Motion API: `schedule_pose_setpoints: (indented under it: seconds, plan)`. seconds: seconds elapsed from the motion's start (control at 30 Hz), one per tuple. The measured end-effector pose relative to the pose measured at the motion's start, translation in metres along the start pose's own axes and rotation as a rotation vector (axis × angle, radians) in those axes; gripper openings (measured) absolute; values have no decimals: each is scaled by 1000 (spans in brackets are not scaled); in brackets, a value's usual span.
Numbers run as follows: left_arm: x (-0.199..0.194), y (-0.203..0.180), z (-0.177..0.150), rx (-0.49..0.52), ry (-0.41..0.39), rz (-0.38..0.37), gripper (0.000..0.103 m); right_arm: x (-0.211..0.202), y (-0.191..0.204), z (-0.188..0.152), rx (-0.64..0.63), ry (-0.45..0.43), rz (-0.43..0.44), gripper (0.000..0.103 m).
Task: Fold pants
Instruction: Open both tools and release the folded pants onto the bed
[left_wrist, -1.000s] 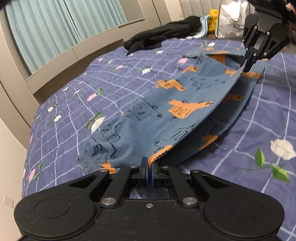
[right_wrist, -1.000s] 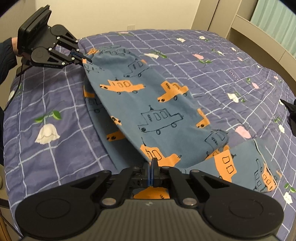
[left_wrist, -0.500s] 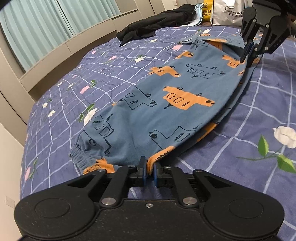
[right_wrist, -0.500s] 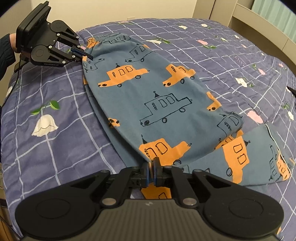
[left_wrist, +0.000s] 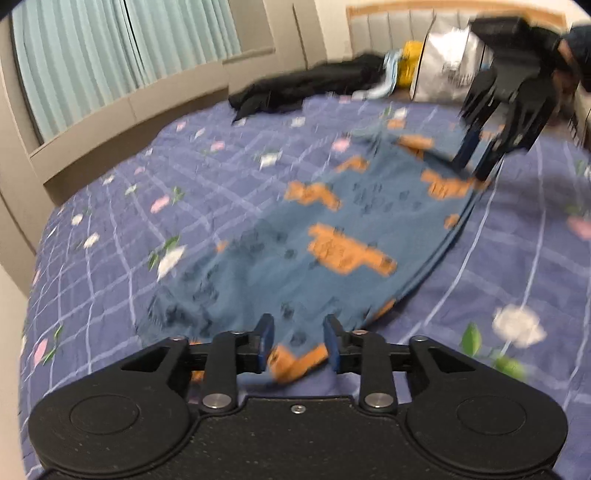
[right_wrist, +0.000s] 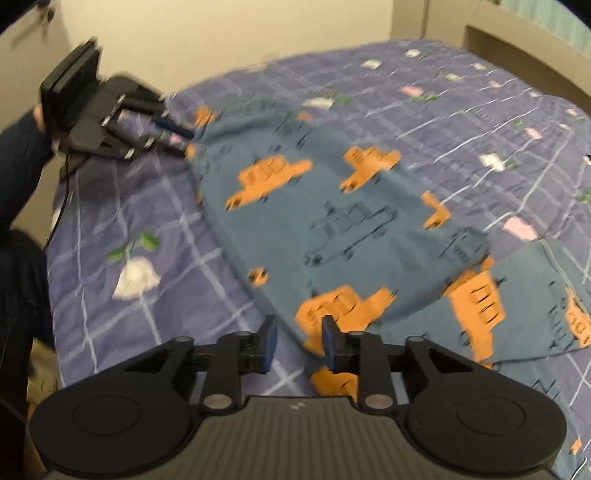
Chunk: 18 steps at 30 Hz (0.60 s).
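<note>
Clothes (left_wrist: 306, 88) and bag (left_wrist: 447, 74) lie beyond pants (left_wrist: 332, 251).

Bed (left_wrist: 110, 221) covered by a purple-blue quilt (right_wrist: 461, 122) with pale grid lines and scattered white and pink flower prints. Pants (left_wrist: 314, 258), blue with orange and outlined vehicle prints, lie directly on the quilt, one leg folded over the other; edges roughly aligned along one side, lower layer showing beyond the top one near the right wrist camera. At the far end of the bed in the left wrist view: a dark garment (left_wrist: 303, 88) heaped on the quilt, beside it a white bag (left_wrist: 447, 70) and a yellow item (left_wrist: 410, 62). Both views motion-blurred.
</note>
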<state>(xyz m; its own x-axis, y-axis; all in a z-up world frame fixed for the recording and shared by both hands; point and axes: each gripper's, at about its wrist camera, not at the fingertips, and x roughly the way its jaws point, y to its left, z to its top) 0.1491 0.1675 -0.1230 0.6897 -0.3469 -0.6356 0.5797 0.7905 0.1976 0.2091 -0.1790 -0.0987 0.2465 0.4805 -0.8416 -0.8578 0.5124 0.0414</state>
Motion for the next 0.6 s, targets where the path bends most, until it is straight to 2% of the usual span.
schedule_pose_setpoints:
  seconds: [0.03, 0.1, 0.17, 0.2, 0.27, 0.33, 0.4, 0.5, 0.6]
  plan:
    - [-2, -1, 4, -2, -24, 0, 41, -1, -3, 1, 13, -11, -6, 41]
    - [0, -5, 14, -3, -65, 27, 70, 4, -8, 1, 23, -2, -27, 44]
    - [8, -12, 26, -8, -117, 67, 88, 16, -8, -5, -9, 82, -47, 45]
    - [12, -15, 33, -19, -146, 65, 91, 19, -9, -8, -20, 117, -47, 45]
    - [22, -22, 46, -43, -189, 26, 91, 8, -8, -15, -24, 115, -28, 51]
    - [36, -34, 62, -86, -226, -25, 93, -13, -13, -17, -1, 87, -5, 67]
    - [53, -46, 78, -167, -246, -95, 93, -39, -21, -20, 6, 55, -29, 76]
    - [79, -71, 102, -252, -262, -228, 91, -72, -43, -16, 21, 44, -104, 77]
    - [102, -103, 118, -275, -283, -347, 88, -87, -71, -5, 30, 55, -199, 77]
